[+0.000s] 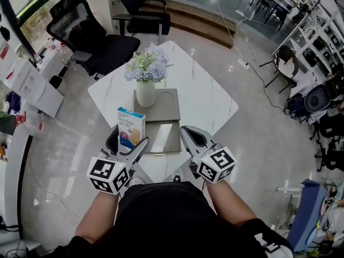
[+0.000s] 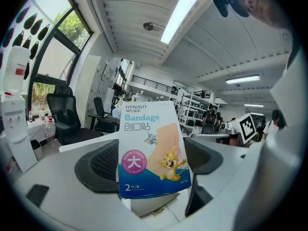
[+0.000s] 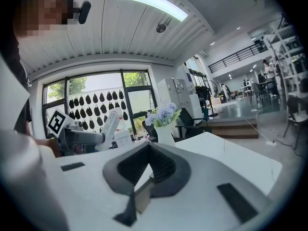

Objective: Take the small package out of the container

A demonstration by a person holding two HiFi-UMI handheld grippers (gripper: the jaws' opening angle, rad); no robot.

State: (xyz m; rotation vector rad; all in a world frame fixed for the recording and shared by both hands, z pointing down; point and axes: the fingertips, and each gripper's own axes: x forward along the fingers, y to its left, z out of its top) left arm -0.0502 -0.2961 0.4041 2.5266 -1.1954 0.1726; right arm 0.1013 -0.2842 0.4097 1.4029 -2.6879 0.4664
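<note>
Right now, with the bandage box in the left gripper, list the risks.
1. The left gripper pinches the bandage box only near its lower edge, so the tall box may tilt or slip out.
2. The vase of flowers stands just beyond the box; a forward swing could topple it.
3. The right gripper is shut and empty, so it could not catch a drop.

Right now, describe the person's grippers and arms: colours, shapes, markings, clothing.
Both the left gripper and the right gripper have pale grey, tapering bodies, with dark ribbed pads lining the jaws. Each carries a white cube printed with black square markers. No cables show. The person wears a black top; the forearms are bare.
</note>
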